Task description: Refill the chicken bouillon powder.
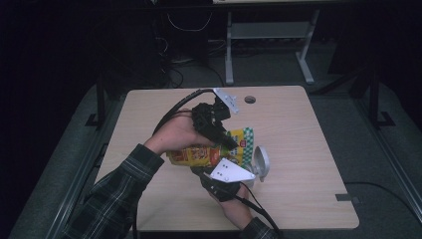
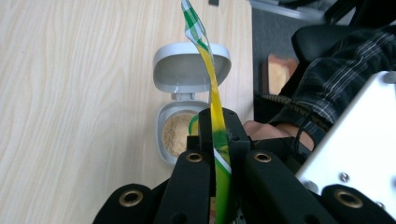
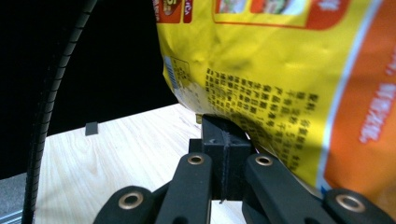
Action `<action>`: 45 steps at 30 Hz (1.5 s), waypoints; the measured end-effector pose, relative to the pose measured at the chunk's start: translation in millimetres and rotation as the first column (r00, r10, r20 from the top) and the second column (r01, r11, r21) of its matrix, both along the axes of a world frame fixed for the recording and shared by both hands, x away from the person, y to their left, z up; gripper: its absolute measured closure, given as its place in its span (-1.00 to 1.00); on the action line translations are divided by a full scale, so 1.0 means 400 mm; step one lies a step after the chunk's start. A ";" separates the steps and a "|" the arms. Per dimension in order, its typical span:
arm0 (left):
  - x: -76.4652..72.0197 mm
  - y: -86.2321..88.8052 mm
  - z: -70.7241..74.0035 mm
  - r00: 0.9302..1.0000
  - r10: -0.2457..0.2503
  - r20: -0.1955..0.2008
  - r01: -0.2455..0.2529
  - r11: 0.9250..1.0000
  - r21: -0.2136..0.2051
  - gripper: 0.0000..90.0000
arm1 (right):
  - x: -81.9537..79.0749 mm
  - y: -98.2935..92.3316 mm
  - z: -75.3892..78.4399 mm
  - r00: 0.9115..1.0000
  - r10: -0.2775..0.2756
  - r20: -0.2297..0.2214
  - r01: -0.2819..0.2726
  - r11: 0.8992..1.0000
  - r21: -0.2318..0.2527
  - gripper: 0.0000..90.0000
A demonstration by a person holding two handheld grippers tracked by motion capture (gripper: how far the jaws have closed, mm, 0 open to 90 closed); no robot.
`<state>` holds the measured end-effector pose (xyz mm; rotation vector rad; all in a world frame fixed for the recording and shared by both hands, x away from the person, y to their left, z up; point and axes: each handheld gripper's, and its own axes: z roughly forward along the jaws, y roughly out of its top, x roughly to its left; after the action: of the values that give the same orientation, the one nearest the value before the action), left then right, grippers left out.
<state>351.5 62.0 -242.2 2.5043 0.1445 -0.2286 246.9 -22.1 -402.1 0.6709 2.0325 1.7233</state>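
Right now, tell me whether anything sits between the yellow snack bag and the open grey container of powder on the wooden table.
Nothing visible does. The left gripper is shut on the yellow snack bag, holding its edge directly over the small grey flip-lid container, whose lid stands open and whose beige powder is exposed.

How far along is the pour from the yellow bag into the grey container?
Done: the grey container stands with its lid flipped open, and tan powder already lies inside. In hand: the left gripper is clamped on the yellow bag at its edge, the right gripper is shut against the bag's lower side. Left: finish pouring, set the bag down, close the lid.
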 end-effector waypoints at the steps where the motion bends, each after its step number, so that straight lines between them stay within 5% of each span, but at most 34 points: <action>1: 0.000 0.007 0.000 1.000 0.012 -0.001 -0.012 1.000 -0.014 1.00 | 0.000 -0.002 0.000 1.000 0.002 -0.004 -0.002 1.000 -0.002 1.00; 15: 0.005 0.099 -0.029 0.995 0.095 -0.034 -0.099 0.982 -0.158 1.00 | -0.006 -0.038 -0.019 0.999 0.016 -0.039 -0.017 0.999 -0.043 1.00; 23: -0.003 0.158 -0.038 0.989 0.143 -0.028 -0.146 0.964 -0.221 1.00 | -0.009 -0.059 -0.021 0.999 0.013 -0.039 -0.015 0.998 -0.066 1.00; 33: -0.008 0.233 -0.044 0.973 0.229 -0.020 -0.223 0.919 -0.324 1.00 | -0.010 -0.084 -0.012 0.996 0.057 -0.072 -0.063 0.994 -0.089 1.00; 45: -0.022 0.317 -0.075 0.936 0.352 0.012 -0.317 0.856 -0.408 1.00 | -0.013 -0.127 0.014 0.984 0.131 -0.124 -0.149 0.978 -0.144 1.00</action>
<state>342.7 188.7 -272.1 2.0322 0.4493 -0.0007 241.8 -72.9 -396.3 0.6019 2.3138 1.6157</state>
